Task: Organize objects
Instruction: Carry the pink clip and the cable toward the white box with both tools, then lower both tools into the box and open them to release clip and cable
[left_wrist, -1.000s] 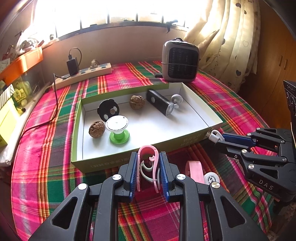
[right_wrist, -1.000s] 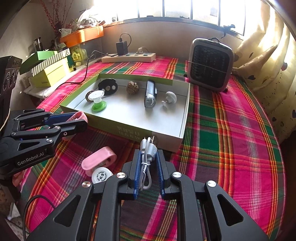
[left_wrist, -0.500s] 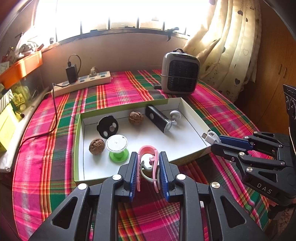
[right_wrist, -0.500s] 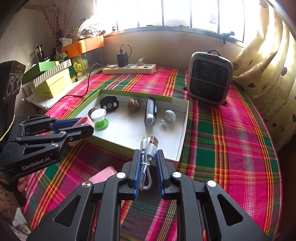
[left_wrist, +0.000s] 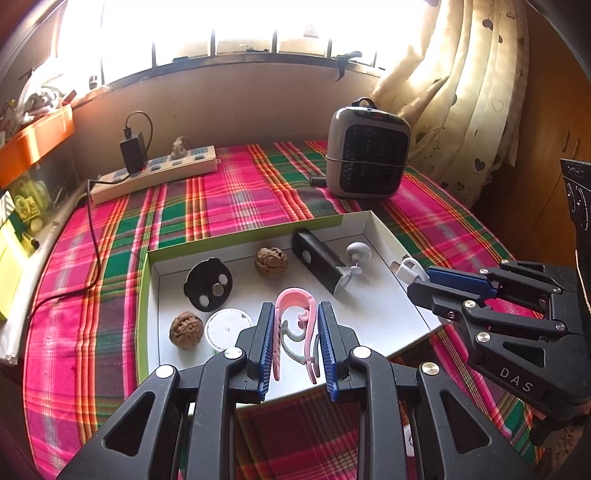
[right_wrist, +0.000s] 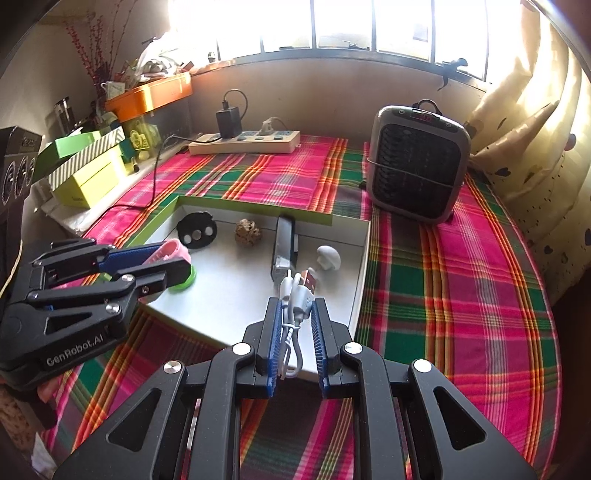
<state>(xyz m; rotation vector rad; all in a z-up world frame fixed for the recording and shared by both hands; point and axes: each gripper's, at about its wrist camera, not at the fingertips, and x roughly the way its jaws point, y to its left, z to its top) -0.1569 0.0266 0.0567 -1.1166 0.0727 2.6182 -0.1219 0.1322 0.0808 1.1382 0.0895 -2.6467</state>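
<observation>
- The left gripper (left_wrist: 295, 332) clamps a pink clip (left_wrist: 293, 317) between its blue pads; jaws are narrow, closed on the clip
- The pink clip is held in the air over the near part of the white tray (left_wrist: 373, 310), above the tray floor
- The right gripper (right_wrist: 295, 325) clamps a coiled white USB cable (right_wrist: 297, 295); jaws are narrow, closed on the cable
- The cable is held over the near right part of the tray, plug end pointing forward
- The tray holds two walnuts (left_wrist: 186, 329), a black disc (left_wrist: 208, 284), a black flashlight (left_wrist: 319, 262), a white hook (left_wrist: 358, 253) and a white spool (left_wrist: 227, 328) on a green base
- The tray rests on a plaid tablecloth (left_wrist: 229, 195); a heater (left_wrist: 367, 147) and a power strip (left_wrist: 155, 173) stand behind it
</observation>
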